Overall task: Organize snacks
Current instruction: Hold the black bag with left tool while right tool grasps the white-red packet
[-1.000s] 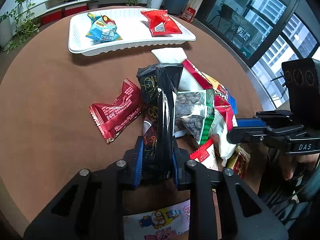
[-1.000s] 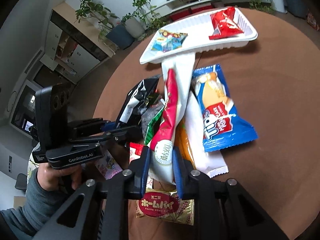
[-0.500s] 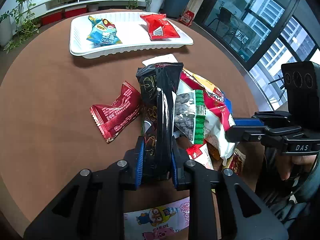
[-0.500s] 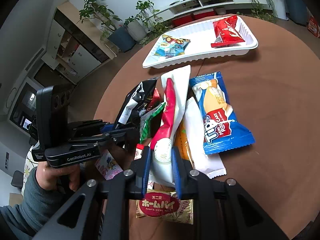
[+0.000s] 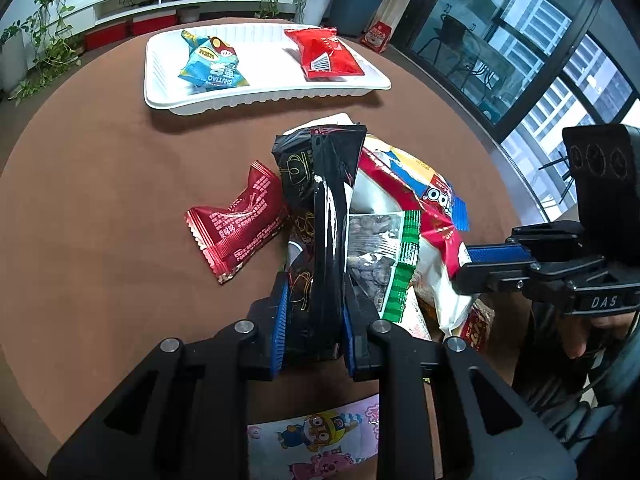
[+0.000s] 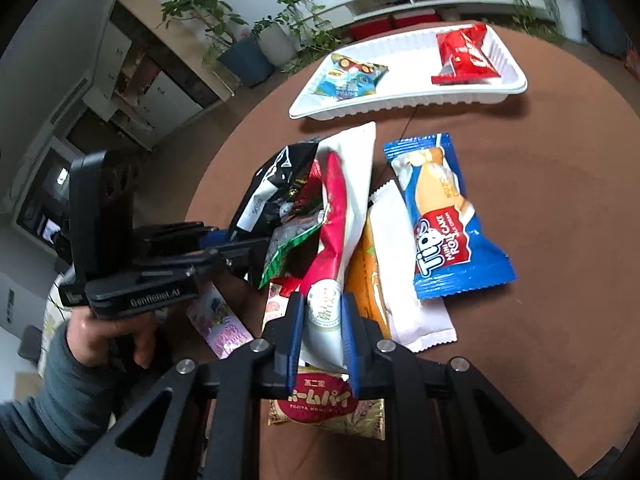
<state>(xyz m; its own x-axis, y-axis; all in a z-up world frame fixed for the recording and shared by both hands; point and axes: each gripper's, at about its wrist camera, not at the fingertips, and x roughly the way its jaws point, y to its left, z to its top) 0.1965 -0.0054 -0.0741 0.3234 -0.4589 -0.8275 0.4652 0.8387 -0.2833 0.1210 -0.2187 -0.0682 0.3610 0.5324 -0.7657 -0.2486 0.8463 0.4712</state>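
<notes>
Left wrist view: our left gripper [image 5: 313, 326] pinches the lower end of a black packet [image 5: 329, 216] between its blue pads. The packet is glossy, with gold line drawings and a crimped top edge, and it stands up out of the snack pile on the brown table [image 5: 100, 208]. Just to its left a dark red wrapper [image 5: 236, 226] lies flat with serrated ends. To its right sits a clear bag with a green edge [image 5: 380, 256], dark pieces showing through. At the far side of the table a white tray [image 5: 264, 92] holds a light blue packet [image 5: 212, 66] and a red packet [image 5: 328, 54], well apart from each other.

Right wrist view: our right gripper [image 6: 322, 334] clamps the lower end of a red and white packet [image 6: 340, 216], long and narrow, with a round white label near the pads. It rises from the same pile, beside the black packet [image 6: 276, 188]. A blue cake roll packet [image 6: 444, 220] lies flat to the right, its near end overlapping a plain white wrapper [image 6: 404, 264]. A red and gold packet [image 6: 324, 404] lies under the fingers. The tray [image 6: 404, 100] sits beyond.
</notes>
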